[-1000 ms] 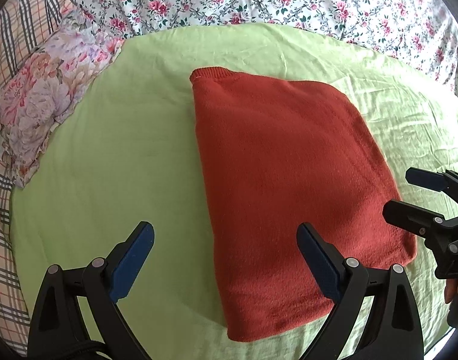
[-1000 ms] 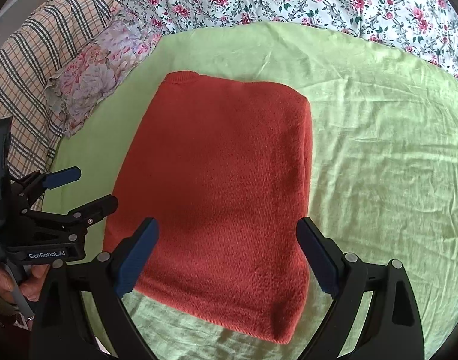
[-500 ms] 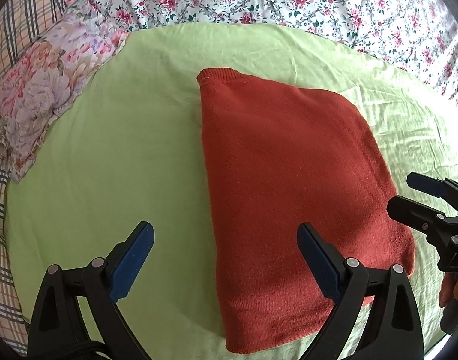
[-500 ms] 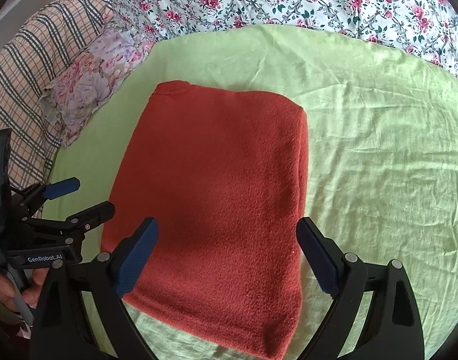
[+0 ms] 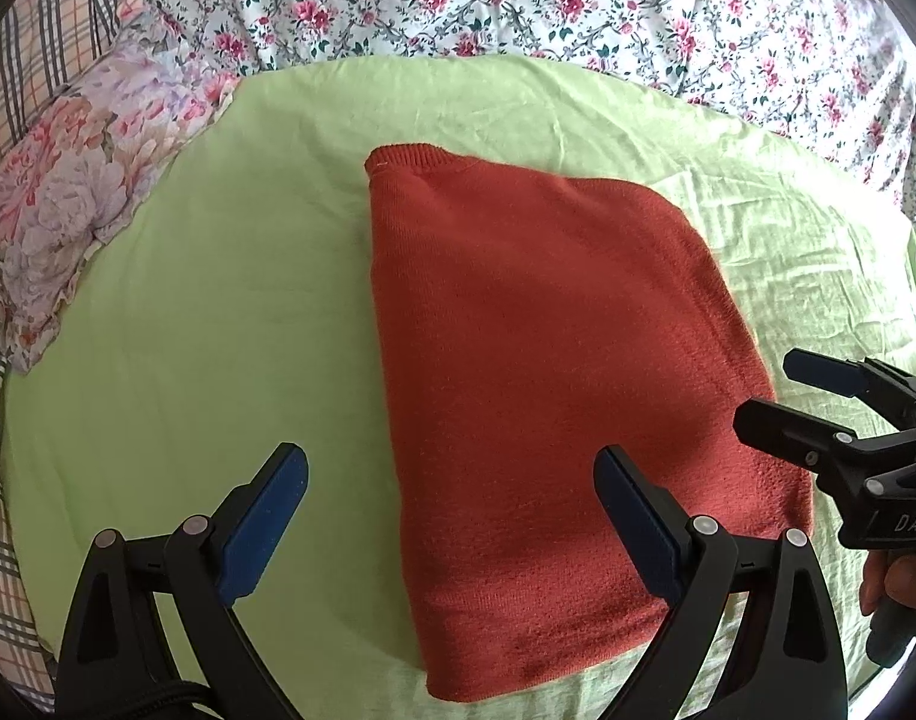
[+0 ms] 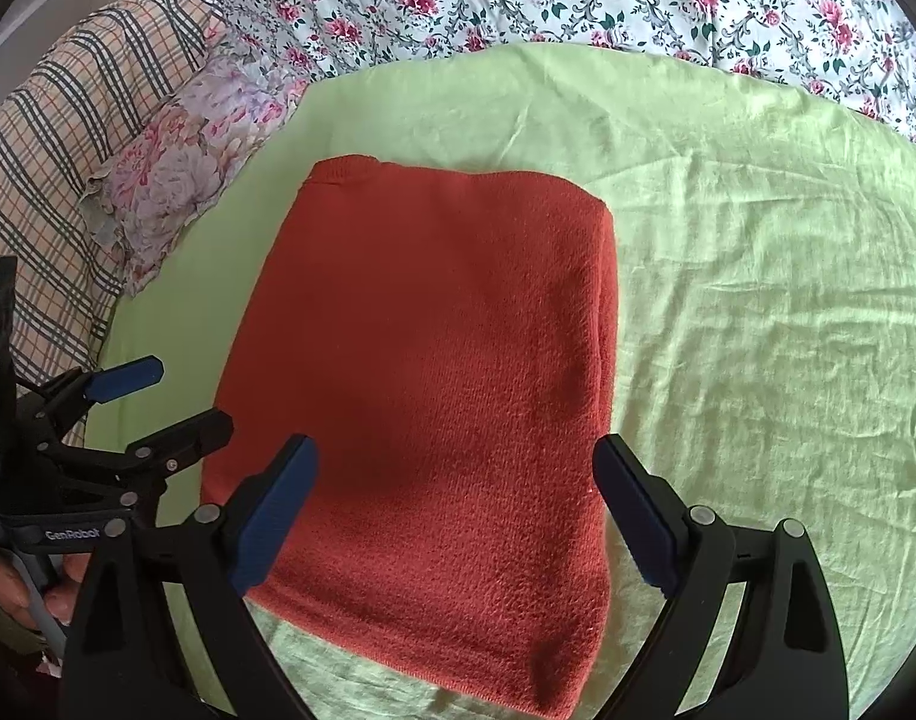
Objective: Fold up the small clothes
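A rust-red knitted garment (image 5: 553, 372) lies folded into a flat rectangle on the light green sheet (image 5: 218, 324). It also shows in the right wrist view (image 6: 434, 372). My left gripper (image 5: 452, 498) is open and empty, held above the garment's near left edge. My right gripper (image 6: 458, 492) is open and empty, held above the garment's near edge. Each gripper shows in the other's view: the right one at the garment's near right corner (image 5: 781, 390), the left one beside its near left edge (image 6: 158, 402).
A floral pillow (image 5: 80, 204) lies at the left edge of the green sheet. A flowered bedspread (image 5: 517, 0) runs along the far side. A plaid cloth (image 6: 68, 138) lies at the far left. Wrinkled green sheet (image 6: 757, 330) stretches right of the garment.
Both grippers have drawn back and up a little from the folded garment, which now sits slightly farther off in both views. Both stay open. The garment has not moved.
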